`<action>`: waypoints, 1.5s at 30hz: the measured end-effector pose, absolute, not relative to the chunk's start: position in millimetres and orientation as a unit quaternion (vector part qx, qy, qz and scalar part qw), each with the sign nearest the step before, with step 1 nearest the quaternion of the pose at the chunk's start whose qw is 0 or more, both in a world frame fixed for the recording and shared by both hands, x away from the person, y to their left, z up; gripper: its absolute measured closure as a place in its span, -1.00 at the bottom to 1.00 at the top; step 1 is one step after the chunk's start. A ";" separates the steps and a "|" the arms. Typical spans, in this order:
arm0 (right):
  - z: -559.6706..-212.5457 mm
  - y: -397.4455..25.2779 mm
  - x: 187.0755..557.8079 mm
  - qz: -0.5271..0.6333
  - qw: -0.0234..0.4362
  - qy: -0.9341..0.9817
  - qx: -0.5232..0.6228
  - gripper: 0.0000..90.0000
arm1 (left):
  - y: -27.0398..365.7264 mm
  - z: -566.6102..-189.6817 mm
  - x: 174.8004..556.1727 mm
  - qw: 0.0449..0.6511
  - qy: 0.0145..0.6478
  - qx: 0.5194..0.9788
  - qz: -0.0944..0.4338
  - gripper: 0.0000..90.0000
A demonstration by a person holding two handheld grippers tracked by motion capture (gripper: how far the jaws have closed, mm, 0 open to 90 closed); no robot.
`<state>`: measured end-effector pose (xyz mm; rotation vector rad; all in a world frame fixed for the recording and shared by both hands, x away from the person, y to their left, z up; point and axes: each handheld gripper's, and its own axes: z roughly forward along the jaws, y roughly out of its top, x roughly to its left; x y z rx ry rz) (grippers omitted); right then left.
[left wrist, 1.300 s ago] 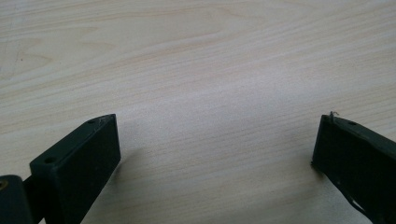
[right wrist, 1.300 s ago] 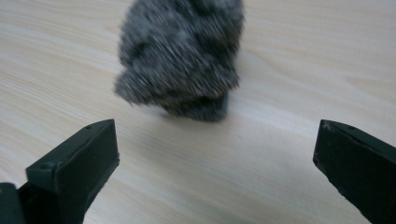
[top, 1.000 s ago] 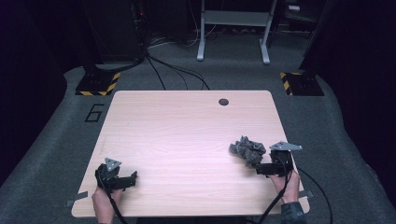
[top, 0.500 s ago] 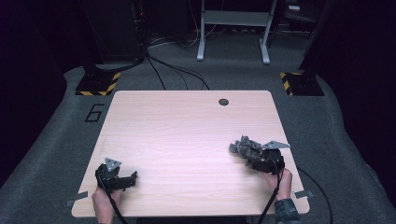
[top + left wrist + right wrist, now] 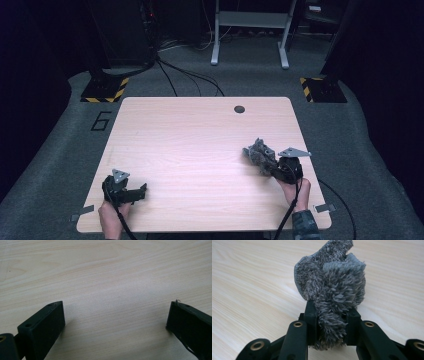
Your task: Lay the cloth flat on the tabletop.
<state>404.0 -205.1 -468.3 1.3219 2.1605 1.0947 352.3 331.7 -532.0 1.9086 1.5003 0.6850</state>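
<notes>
Cloth [image 5: 332, 287] is bunching up between the jaws of my right gripper [image 5: 331, 327], which I am clamping on a thick fold of it near the table's [image 5: 200, 130] right edge. It is a grey, shaggy microfibre rag, and from above it is slumping in a loose heap [image 5: 259, 153] just ahead of that gripper [image 5: 278, 167], resting on the wood. I am judging it light and very soft: it will sag and trail from wherever I am pinching it, and it should not slip, since the pile is gripping the pads. A corner or hem would spread it better than this wad. My left gripper [image 5: 115, 325] is idling near the front left corner, jaws wide apart over bare wood, holding nothing.
</notes>
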 end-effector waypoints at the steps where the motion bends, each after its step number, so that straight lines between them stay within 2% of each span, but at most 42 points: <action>1: -465.1 -203.7 404.3 0.393 0.193 0.769 0.466 0.57 | 331.7 -532.0 352.4 0.305 0.567 0.721 0.258 -0.96; 10: -440.0 -181.6 399.9 0.436 0.192 0.767 0.430 0.56 | 331.2 -532.4 352.5 0.308 0.569 0.717 0.258 -0.96; 20: -429.1 -153.7 390.5 0.463 0.173 0.774 0.397 0.55 | 331.2 -531.6 351.8 0.303 0.567 0.721 0.258 -0.96; 34: -438.2 -119.4 389.9 0.468 0.150 0.792 0.362 0.53 | 330.4 -531.7 350.6 0.302 0.570 0.717 0.263 -0.96; 45: -460.7 -94.8 392.4 0.463 0.125 0.808 0.343 0.52 | 331.2 -532.0 351.8 0.304 0.573 0.716 0.258 -0.95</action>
